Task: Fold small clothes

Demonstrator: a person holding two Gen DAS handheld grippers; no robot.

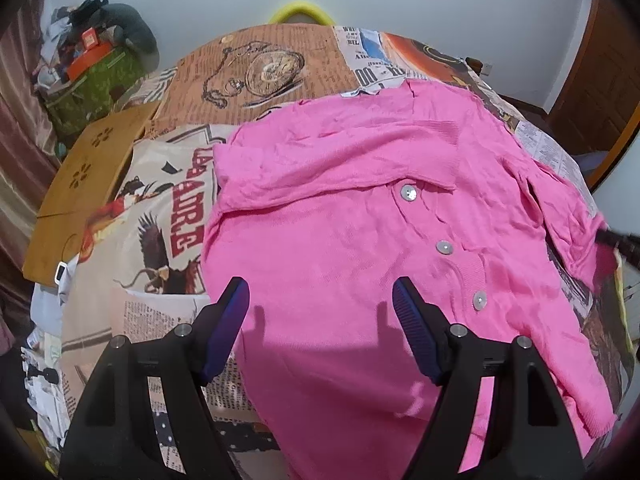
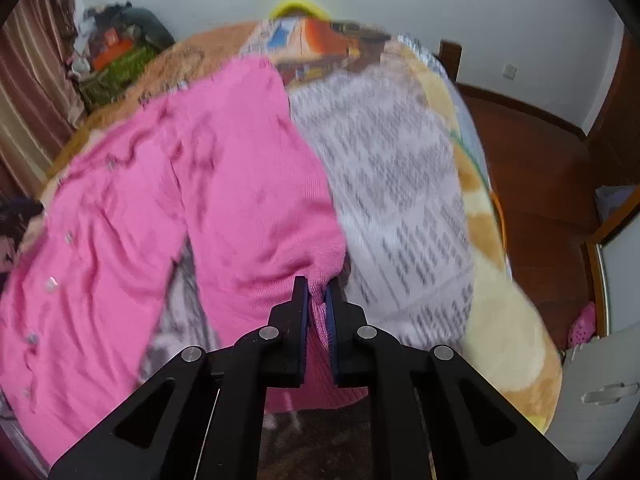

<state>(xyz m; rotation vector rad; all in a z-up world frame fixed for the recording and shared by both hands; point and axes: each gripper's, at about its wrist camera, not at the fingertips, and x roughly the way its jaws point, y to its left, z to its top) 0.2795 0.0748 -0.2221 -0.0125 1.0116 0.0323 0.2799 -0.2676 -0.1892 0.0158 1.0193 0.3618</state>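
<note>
**Pink cardigan spread on the bed, one sleeve cuff pinched**

Spread flat across a bed cover printed with newspaper text, a pocket watch and an eagle (image 1: pixel 160 240): a bright pink knitted cardigan (image 1: pixel 360 200) with round pearly buttons (image 1: pixel 408 193) down the front. Left-hand sleeve already folded in over the chest, in the left wrist view. Other sleeve stretched out towards the right edge of the bed.

Left gripper (image 1: pixel 320 296), black with blue ribbed pads: jaws wide apart, poised just above the lower body of the cardigan, with nothing between the pads and fabric visible below the gap. Shadows of both fingers cast on the knit.

Right gripper (image 2: pixel 316 292): jaws together, clamped on the ribbed cuff of the outstretched sleeve, with a little pink knit bunched between the blue pads. Right wrist view blurred. Seen also at the far right of the left wrist view, as a dark tip at the sleeve end.

At the left side of the bed, a tan cardboard box flap with flower-shaped cut-outs (image 1: pixel 80 184). Beyond it, a cluttered pile by a brown curtain. Behind the bed, a pale wall and a yellow ring (image 1: pixel 300 14). At right, brown wooden floor (image 2: pixel 540 184).
</note>
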